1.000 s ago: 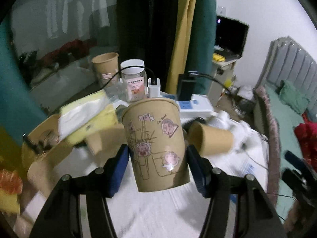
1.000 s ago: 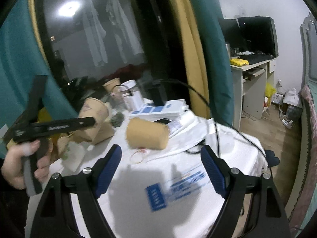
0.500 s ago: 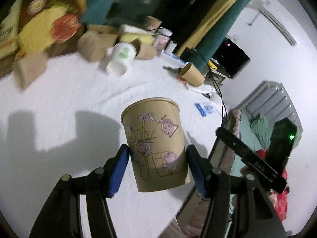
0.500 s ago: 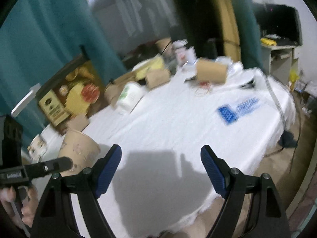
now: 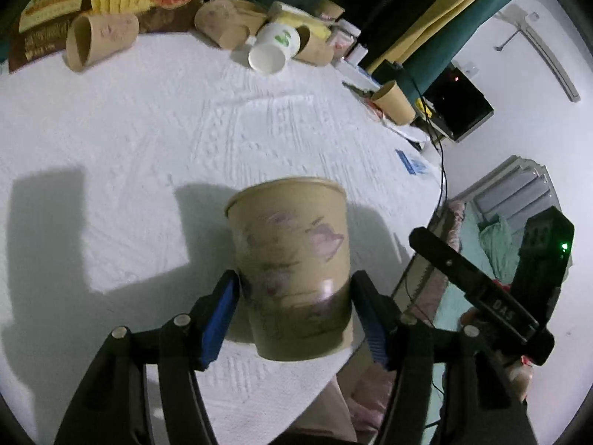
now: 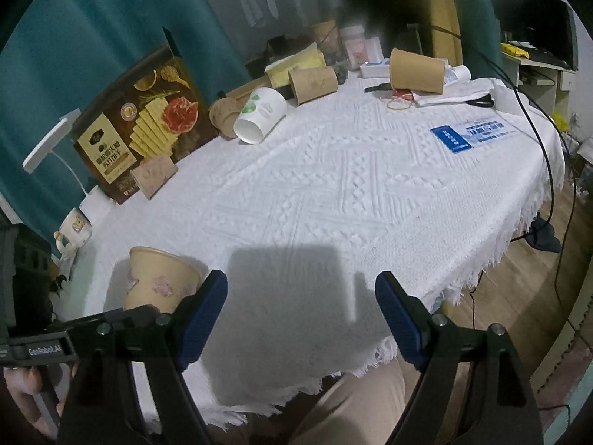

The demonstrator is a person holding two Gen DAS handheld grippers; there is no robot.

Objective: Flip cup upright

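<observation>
Left gripper [image 5: 294,309] fingers clasp the brown cup [image 5: 292,278]; right gripper [image 6: 301,309] fingers spread, empty.

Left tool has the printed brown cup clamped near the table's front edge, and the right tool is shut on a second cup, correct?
Not quite. The right tool is open and holds nothing, as the right wrist view shows. The left tool does clamp the printed brown cup.

"GenRobot.AI" in white on left gripper [image 6: 155,309] body, right wrist view. "DAS" on right gripper [image 5: 496,306] bar (partly legible). Food box [image 6: 144,126]: Chinese print, unreadable. Blue card [image 6: 450,139]: text illegible.
</observation>
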